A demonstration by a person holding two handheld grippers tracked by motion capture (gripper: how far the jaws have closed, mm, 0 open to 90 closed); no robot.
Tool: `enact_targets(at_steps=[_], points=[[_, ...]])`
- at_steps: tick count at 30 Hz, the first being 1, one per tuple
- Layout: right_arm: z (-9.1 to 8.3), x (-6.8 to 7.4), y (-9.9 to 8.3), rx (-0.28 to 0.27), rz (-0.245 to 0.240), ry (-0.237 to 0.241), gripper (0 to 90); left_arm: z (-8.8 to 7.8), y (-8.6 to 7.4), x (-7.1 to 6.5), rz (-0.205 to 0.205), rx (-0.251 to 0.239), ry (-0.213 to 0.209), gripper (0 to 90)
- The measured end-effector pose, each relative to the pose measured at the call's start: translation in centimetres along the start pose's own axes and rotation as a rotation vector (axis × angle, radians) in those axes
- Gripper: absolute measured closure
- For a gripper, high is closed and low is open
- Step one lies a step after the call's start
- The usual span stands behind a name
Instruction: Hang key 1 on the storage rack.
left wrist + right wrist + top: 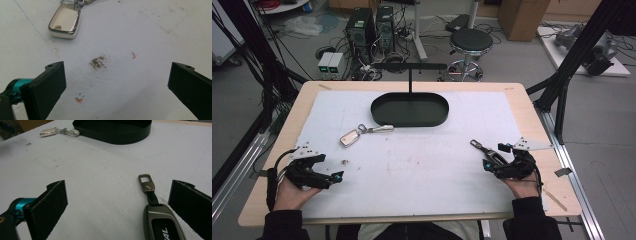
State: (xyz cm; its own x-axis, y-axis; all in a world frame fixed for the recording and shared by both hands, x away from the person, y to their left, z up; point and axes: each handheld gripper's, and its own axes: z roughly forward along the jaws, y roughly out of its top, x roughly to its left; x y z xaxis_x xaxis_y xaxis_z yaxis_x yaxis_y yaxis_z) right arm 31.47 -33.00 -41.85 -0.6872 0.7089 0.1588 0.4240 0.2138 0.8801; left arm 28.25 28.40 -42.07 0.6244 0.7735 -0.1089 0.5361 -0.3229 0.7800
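A white and silver key fob (350, 137) with a ring and metal clip lies on the white mat, left of centre. It also lies ahead of my left gripper (117, 85) as the key fob (65, 23). My left gripper (329, 169) rests open near the mat's front left, with nothing between its jaws. A dark grey key fob (161, 222) with a strap and clip (147, 183) lies between the jaws of my right gripper (117, 205), close to the right jaw and untouched. In the high view the dark fob (484, 150) sits by my open right gripper (494, 156).
A black oval tray (382, 116) with a T-shaped stand sits at the mat's back centre; it is the tray (145, 131) in the right gripper view. A dirt smudge (98, 62) marks the mat. Beyond the table stand a stool (469, 42) and computer towers (369, 27).
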Motion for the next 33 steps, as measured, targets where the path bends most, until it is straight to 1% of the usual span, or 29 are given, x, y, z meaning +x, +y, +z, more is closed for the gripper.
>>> enact_targets(at_steps=[2, 4, 7, 9, 12, 16, 20, 21, 22, 23, 24, 25, 29, 31, 33], points=[[0.02, 0.06, -0.01, 0.004, 0.001, -0.001, 1.5, -0.02, 0.01, -0.01, 0.000, -0.004, 0.001, 2.1], [0.09, 0.06, -0.02, 0.002, -0.008, 0.001, 1.5, -0.03, 0.01, 0.00, -0.001, -0.005, -0.002, 2.1], [0.10, 0.17, -0.03, 0.005, -0.004, -0.001, 1.5, 0.03, 0.01, 0.04, 0.001, -0.003, -0.001, 2.1], [0.15, 0.13, -0.05, 0.010, -0.008, 0.002, 1.5, 0.14, 0.02, -0.03, 0.002, 0.002, -0.014, 2.1], [0.23, 0.08, -0.12, 0.017, -0.010, -0.006, 1.5, 0.11, 0.04, -0.15, 0.008, -0.003, -0.014, 2.1], [0.17, 0.06, -0.10, 0.011, -0.011, -0.001, 1.5, 0.02, 0.02, -0.17, 0.008, -0.008, -0.015, 2.1], [0.20, 0.08, -0.13, 0.016, -0.010, 0.000, 1.5, 0.07, 0.03, -0.16, 0.011, -0.003, -0.014, 2.1], [0.24, 0.09, -0.15, 0.014, -0.013, -0.003, 1.5, 0.11, 0.03, -0.16, 0.008, -0.003, -0.016, 2.1], [0.34, 0.07, -0.20, 0.013, -0.017, -0.026, 1.5, 0.14, 0.04, -0.12, 0.006, -0.002, -0.020, 2.1], [0.37, 0.05, -0.21, 0.016, -0.016, -0.030, 1.5, 0.23, 0.06, -0.04, 0.005, -0.001, -0.024, 2.1], [0.40, 0.06, -0.24, 0.023, -0.008, -0.029, 1.5, 0.23, 0.06, -0.04, 0.005, -0.001, -0.024, 2.1], [0.46, -0.03, -0.26, 0.021, -0.015, -0.028, 1.5, 0.32, 0.09, 0.06, 0.003, 0.000, -0.026, 2.1], [0.50, 0.10, -0.26, 0.024, -0.011, -0.026, 1.5, 0.41, 0.12, 0.06, 0.000, 0.000, -0.027, 2.1], [0.55, 0.05, -0.27, 0.023, -0.016, -0.028, 1.5, 0.45, 0.14, 0.13, 0.005, 0.009, -0.028, 2.1], [0.62, 0.06, -0.28, 0.030, -0.014, -0.027, 1.5, 0.53, 0.30, -0.04, 0.001, 0.004, -0.019, 2.1]])
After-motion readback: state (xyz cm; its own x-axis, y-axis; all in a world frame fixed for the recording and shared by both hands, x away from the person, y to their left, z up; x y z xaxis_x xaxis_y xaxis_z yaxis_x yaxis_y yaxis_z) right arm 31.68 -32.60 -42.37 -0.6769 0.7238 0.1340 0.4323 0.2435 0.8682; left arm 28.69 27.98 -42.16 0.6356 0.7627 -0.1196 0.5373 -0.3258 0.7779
